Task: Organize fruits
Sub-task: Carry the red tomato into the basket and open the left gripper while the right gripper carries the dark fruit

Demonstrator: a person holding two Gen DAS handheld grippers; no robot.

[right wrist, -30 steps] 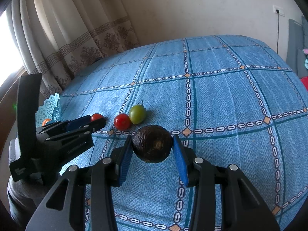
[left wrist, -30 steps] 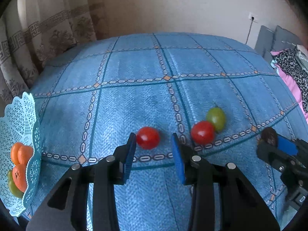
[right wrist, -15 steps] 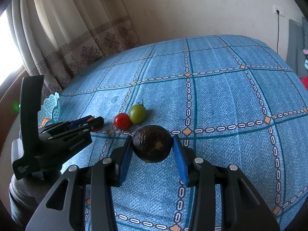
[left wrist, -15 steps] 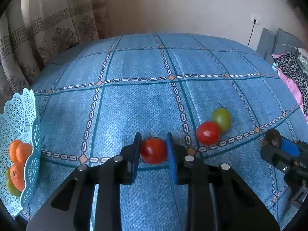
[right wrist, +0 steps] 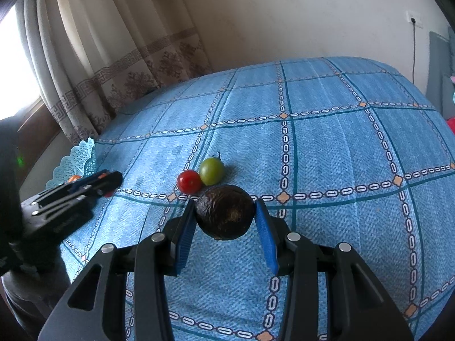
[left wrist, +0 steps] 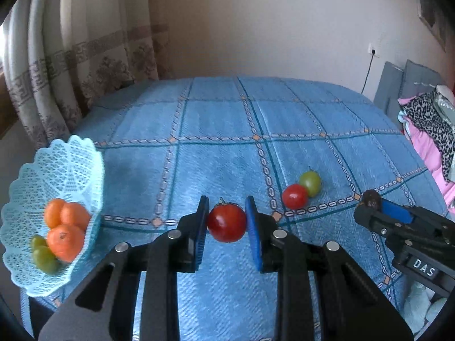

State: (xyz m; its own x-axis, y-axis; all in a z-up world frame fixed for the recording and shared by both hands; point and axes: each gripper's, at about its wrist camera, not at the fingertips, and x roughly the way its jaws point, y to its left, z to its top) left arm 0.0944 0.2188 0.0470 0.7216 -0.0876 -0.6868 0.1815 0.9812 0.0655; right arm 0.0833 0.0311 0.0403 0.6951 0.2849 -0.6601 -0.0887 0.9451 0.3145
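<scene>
left gripper: jaws pinching a red tomato, lifted off the blue checked cloth of the bench.
right gripper: jaws pressed on a dark, wrinkled avocado, blunt end toward the camera, long axis running away along the fingers.
basket: pale blue lattice bowl at the bench's left edge, holding oranges and green fruit.
key relation: the basket lies to the left of the held tomato, so the left gripper is much the nearer one; the right one, with the avocado, sits toward the bench's right edge, well apart from it.
likely next move: i'd guess the tomato travels left and over the basket rim before letting go.
still loose: a small red tomato touching a green tomato, out on the cloth between the two grippers.
writing: white letters "das" on the side of the right gripper, seen from the left wrist view.
</scene>
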